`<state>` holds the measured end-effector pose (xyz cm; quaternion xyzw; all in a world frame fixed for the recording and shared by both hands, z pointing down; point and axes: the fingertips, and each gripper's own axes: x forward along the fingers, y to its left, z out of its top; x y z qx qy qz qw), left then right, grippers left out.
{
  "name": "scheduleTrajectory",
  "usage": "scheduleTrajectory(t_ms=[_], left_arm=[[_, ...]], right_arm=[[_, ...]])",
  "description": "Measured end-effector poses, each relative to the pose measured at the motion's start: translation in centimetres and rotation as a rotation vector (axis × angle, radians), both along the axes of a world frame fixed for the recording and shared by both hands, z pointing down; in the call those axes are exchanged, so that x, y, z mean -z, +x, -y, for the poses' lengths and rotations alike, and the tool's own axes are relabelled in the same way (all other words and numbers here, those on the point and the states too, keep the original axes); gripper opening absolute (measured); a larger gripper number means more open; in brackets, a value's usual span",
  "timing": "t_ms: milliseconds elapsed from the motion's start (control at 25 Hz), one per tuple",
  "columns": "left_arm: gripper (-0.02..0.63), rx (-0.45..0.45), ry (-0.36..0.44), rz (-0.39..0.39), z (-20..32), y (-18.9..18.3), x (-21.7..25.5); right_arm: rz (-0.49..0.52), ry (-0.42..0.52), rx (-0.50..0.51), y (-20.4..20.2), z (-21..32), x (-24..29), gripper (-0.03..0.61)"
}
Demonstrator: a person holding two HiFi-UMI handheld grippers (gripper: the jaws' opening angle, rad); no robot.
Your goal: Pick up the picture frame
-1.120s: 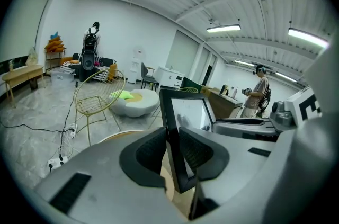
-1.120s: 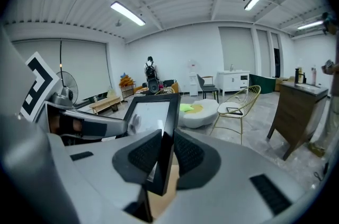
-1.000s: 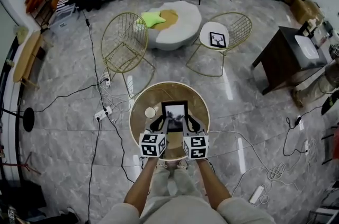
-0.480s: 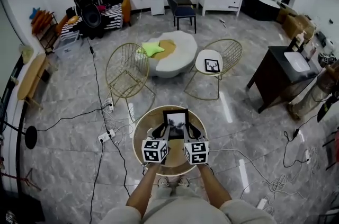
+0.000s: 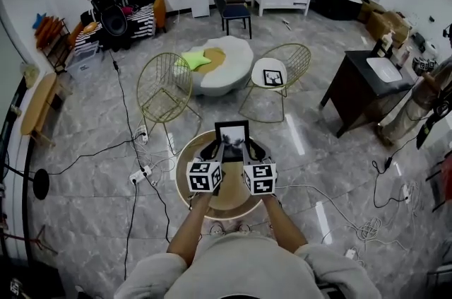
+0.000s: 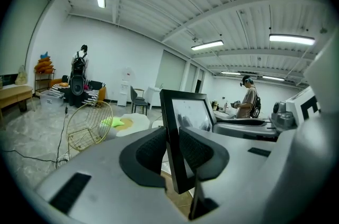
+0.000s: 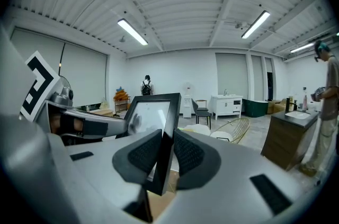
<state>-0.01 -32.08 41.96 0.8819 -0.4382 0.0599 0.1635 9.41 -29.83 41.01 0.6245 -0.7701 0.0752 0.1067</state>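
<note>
The left gripper [image 5: 212,150] is clenched on the 9 o'clock edge of the black picture frame [image 5: 232,134], and the right gripper [image 5: 253,150] on its 3 o'clock edge. The frame is held upright between them, above the 12 o'clock part of the round wooden surface [image 5: 233,204]. Beyond, a gold wire chair [image 5: 164,87] is seen at 11 o'clock.

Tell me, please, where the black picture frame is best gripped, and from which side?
Take the picture frame by its narrow side bars, one gripper each, approaching from the person's side. It is flat and upright, so each thin bar fits between the jaws, as the left gripper and right gripper now clamp it.
</note>
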Motion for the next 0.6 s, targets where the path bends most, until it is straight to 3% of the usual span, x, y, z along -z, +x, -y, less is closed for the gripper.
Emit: scheduleTrajectory(t_ms=[600], left_arm=[[0.075,-0.010,0.032,0.006,-0.7,-0.6,2.8]], right_arm=[[0.004,0.039,-0.005,-0.6,-0.8,2.6,0.074]])
